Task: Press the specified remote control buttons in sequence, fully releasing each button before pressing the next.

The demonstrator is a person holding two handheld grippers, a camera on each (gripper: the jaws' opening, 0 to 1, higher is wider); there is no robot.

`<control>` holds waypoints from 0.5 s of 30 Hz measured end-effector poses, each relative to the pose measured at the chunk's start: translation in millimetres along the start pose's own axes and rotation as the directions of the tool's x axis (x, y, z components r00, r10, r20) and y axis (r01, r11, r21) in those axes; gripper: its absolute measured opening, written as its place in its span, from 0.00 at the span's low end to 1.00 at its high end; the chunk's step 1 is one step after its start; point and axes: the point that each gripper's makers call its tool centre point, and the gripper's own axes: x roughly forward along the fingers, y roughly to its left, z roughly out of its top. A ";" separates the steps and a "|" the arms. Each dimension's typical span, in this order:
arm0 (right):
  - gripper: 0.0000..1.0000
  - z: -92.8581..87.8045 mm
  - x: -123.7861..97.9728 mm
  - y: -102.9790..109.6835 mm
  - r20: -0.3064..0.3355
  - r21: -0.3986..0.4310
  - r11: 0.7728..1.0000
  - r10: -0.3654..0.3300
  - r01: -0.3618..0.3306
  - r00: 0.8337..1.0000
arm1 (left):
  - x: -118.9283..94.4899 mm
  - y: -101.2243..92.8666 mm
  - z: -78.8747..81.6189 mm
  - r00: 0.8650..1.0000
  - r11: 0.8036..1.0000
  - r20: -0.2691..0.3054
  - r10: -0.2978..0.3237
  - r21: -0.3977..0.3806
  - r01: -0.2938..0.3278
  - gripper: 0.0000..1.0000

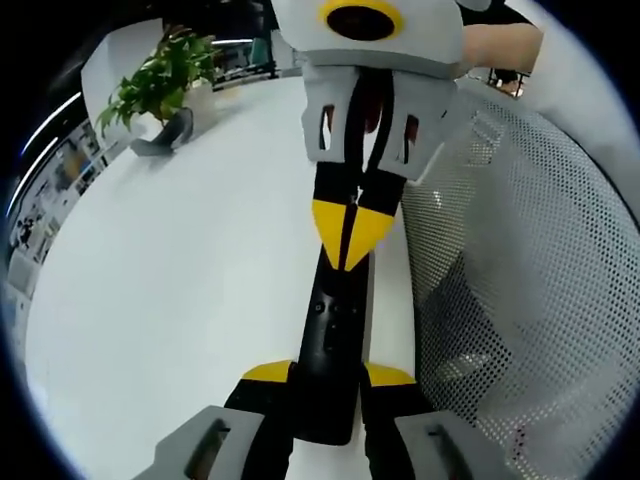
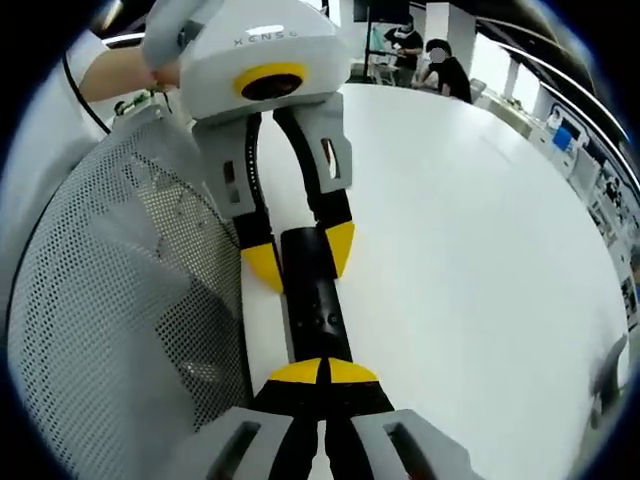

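Observation:
A slim black remote control (image 1: 335,310) lies lengthwise on the white table (image 1: 180,300). In the left gripper view, my left gripper (image 1: 328,375) has its yellow-tipped jaws on both sides of the remote's near end, shut on it. My right gripper (image 1: 350,235) comes in from the top, jaws shut, with its tips down on the remote's far part. In the right gripper view, the right gripper (image 2: 322,373) rests its closed tips on the remote control (image 2: 318,300) just below a few small buttons. The left gripper (image 2: 300,255) clamps the far end.
A white perforated mesh surface (image 1: 520,280) curves close along one side of the remote, also seen as mesh (image 2: 120,300). A potted plant (image 1: 160,85) stands at the table's far end. People (image 2: 440,65) sit in the background. A hand (image 2: 110,75) holds the left gripper.

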 end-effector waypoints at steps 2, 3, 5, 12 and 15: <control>0.00 -2.5 -1.4 -0.7 -0.008 0.003 1.000 -0.004 0.004 1.000 | -0.3 -0.1 0.1 1.000 1.000 0.001 -0.001 0.003 0.001 0.25; 0.00 -3.6 -1.9 -1.2 -0.012 0.005 1.000 -0.007 0.007 1.000 | -0.4 -0.1 0.2 1.000 1.000 0.001 -0.002 0.004 0.002 0.25; 0.00 -4.5 -2.4 -1.3 -0.014 0.007 1.000 -0.011 0.011 1.000 | -0.2 0.0 0.0 1.000 1.000 0.001 -0.004 0.007 0.004 0.25; 0.00 -3.1 -0.6 -1.8 -0.028 -0.027 1.000 -0.017 0.016 0.999 | 0.6 1.0 -0.5 1.000 1.000 0.001 -0.009 0.013 0.009 0.25; 0.00 -2.1 0.5 -1.9 -0.028 -0.049 0.999 -0.025 0.024 0.999 | 0.8 1.2 -0.6 1.000 1.000 -0.001 -0.013 0.018 0.013 0.24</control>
